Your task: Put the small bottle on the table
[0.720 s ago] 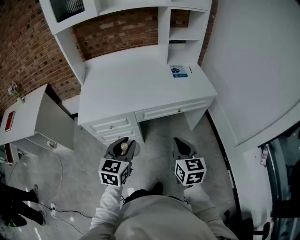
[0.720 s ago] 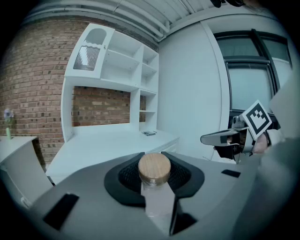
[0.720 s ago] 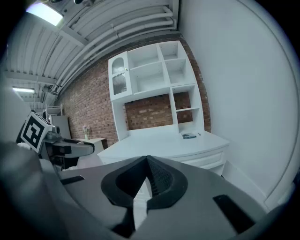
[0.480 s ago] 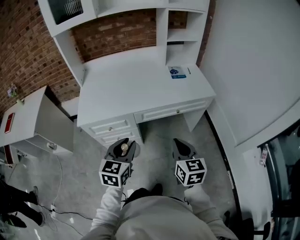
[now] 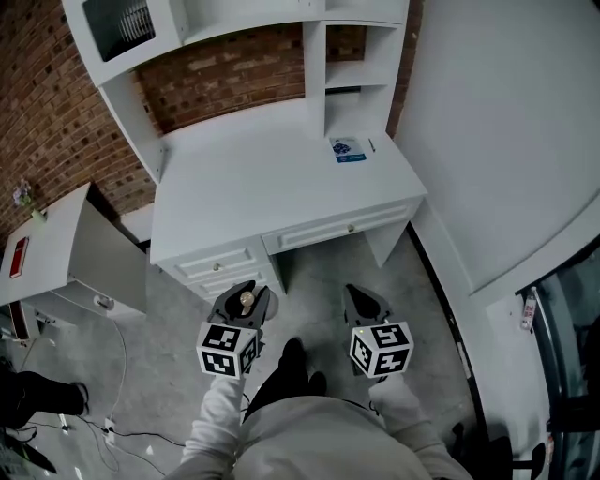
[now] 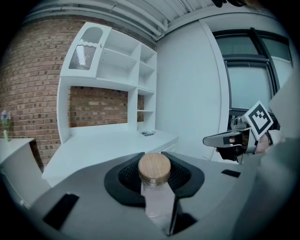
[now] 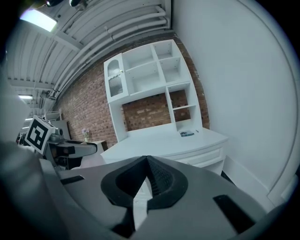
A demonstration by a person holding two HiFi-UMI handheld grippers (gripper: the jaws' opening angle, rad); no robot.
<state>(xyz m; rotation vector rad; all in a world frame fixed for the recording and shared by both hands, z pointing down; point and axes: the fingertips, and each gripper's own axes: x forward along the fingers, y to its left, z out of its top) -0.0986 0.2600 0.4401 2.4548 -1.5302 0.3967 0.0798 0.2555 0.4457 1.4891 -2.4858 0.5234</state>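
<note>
Carrying the small bottle (image 6: pixel 154 185), pinched by its clear body in the left tool (image 5: pixel 246 289) while the right tool (image 5: pixel 364 298) is pressed together and empty, the person stands short of the white desk (image 5: pixel 262 192), so the next move calls for reaching forward and setting it down there.

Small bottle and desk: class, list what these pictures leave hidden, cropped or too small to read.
- Base of the bottle: in the left gripper view it is sunk between the fingers; the head view shows only its wooden cap.
- Blue card on the desk: the print is too small in every view.
- Top cabinet: cut off by the head view's upper edge, contents unreadable.
</note>
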